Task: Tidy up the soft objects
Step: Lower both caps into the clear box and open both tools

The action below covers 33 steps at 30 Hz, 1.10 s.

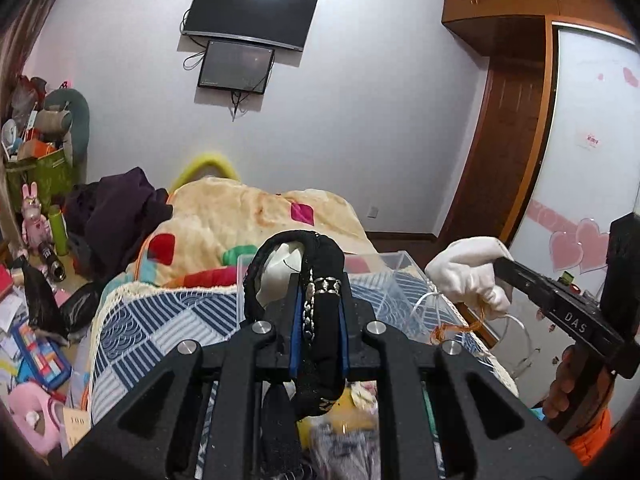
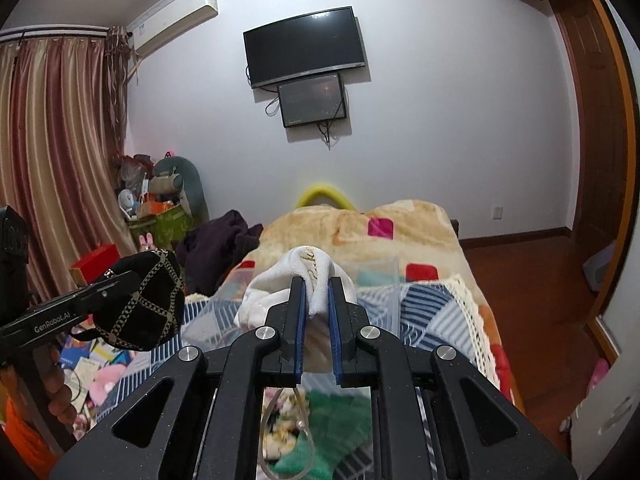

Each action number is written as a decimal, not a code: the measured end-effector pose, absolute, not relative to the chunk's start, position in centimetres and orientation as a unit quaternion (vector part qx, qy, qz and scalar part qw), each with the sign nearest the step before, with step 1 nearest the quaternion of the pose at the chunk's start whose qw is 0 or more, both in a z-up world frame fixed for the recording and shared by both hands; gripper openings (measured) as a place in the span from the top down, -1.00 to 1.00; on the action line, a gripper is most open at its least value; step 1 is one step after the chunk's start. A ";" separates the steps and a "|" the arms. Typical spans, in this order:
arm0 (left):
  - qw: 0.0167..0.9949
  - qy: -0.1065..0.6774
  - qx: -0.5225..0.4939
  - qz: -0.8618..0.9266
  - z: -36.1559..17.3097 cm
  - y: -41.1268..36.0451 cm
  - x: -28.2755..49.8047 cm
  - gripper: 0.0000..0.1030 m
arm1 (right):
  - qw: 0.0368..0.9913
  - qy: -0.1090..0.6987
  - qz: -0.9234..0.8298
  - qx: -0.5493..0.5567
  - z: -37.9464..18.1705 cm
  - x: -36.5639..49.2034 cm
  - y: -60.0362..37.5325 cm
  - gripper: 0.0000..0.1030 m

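My left gripper (image 1: pixel 319 280) is shut on a black cap with studded trim (image 1: pixel 320 320), held up above the bed; the cap also shows at the left of the right wrist view (image 2: pixel 144 304). My right gripper (image 2: pixel 317 284) is shut on a white cloth with gold lettering (image 2: pixel 308 280), also lifted; the cloth shows at the right of the left wrist view (image 1: pixel 468 272). A clear plastic box (image 1: pixel 394 276) sits on the bed just beyond both grippers. Below the grippers lie more soft items, among them a green cloth (image 2: pixel 332 432).
The bed carries a blue-and-white striped cover (image 1: pixel 160 328) and a cream blanket with coloured patches (image 2: pixel 380 224). A dark purple garment (image 1: pixel 120 216) lies at its left. Clutter and toys cover the floor at left (image 1: pixel 32 352). A wardrobe (image 1: pixel 592 160) stands at right.
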<state>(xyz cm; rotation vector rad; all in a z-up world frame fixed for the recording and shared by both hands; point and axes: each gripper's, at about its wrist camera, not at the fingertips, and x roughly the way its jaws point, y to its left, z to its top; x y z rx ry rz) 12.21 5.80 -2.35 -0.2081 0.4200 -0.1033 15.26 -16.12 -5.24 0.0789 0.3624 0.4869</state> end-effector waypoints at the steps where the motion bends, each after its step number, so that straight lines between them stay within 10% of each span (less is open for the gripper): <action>1: 0.971 0.210 -0.101 -0.050 -2.4 5.8 12.9 0.73 | 0.954 0.178 0.239 0.038 -5.1 15.6 -16.0 0.81; 33: 0.916 0.394 -0.058 -0.057 -11.6 3.3 25.3 0.57 | 0.913 0.336 0.221 -0.070 -11.5 23.6 -10.9 0.78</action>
